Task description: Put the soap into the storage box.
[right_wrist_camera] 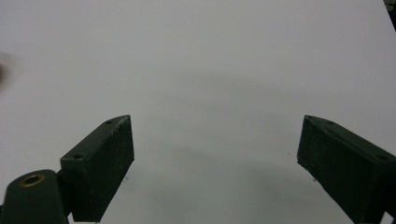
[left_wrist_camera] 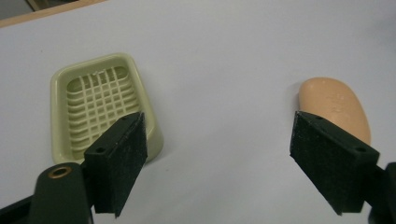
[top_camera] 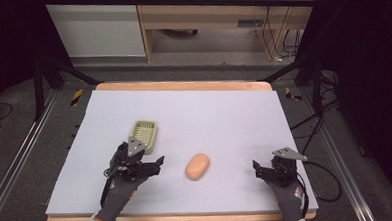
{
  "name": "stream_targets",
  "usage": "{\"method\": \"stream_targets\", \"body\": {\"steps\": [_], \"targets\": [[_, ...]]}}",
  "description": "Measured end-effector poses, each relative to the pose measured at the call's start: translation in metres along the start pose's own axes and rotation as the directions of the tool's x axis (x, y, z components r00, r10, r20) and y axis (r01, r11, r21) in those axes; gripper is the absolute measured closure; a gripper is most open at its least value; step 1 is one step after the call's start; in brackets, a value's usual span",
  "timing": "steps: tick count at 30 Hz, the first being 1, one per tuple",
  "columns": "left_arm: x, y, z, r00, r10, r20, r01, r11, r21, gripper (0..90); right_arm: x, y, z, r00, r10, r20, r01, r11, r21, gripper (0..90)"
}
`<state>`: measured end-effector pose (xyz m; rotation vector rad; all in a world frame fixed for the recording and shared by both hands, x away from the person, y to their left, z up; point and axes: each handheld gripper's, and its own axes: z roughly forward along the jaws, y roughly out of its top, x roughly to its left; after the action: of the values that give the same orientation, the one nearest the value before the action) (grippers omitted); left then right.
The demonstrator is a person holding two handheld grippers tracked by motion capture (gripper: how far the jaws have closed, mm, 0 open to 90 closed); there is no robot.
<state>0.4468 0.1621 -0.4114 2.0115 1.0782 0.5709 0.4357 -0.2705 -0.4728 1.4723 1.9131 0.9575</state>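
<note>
With its jaws wide and empty, the left gripper (top_camera: 158,162) should close squarely across the soap (top_camera: 197,166), lying on the bench (top_camera: 224,119) beside the dish (top_camera: 145,133).

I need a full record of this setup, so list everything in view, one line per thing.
soap bar: one, peach, lying bare on the sheet between both tongs, right of the dish
soap dish: one, pale green with a grid floor, empty, left of centre
sheet: one, pale lilac, covering the tabletop
table: one, wooden, edge showing past the sheet
left tongs: one, black, open, nothing between them, beside the dish
right tongs: one, black, open, over bare sheet at the right
gloved hands: two, grey, at the near edge
</note>
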Motion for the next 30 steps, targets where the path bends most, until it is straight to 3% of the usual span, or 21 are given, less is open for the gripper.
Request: {"method": "stream_targets", "body": {"steps": [4, 12, 22, 30], "targets": [[-0.006, 0.001, 0.005, 0.9998, -0.007, 0.017, 0.007, 0.9999, -0.009, 17.4, 0.000, 0.000, 0.000, 1.0000, 0.000, 0.001, 0.000, 1.0000, 0.000, 11.1], [-0.013, 0.000, 0.011, 0.9996, 0.019, 0.019, -0.020, 0.9997, 0.017, 17.2, -0.003, 0.000, -0.002, 1.0000, 0.004, -0.001, -0.004, 1.0000, -0.008, 11.1], [-0.031, 0.003, 0.021, 0.9970, 0.074, 0.025, -0.075, 0.9964, 0.040, 20.2, -0.003, 0.000, -0.002, 0.9999, 0.011, -0.002, -0.011, 0.9999, 0.000, 11.1], [-0.037, 0.008, 0.026, 0.9963, 0.070, 0.050, -0.072, 0.9970, 0.029, 22.0, -0.004, -0.001, -0.001, 1.0000, 0.010, 0.002, -0.010, 1.0000, -0.001, 11.1]]}}
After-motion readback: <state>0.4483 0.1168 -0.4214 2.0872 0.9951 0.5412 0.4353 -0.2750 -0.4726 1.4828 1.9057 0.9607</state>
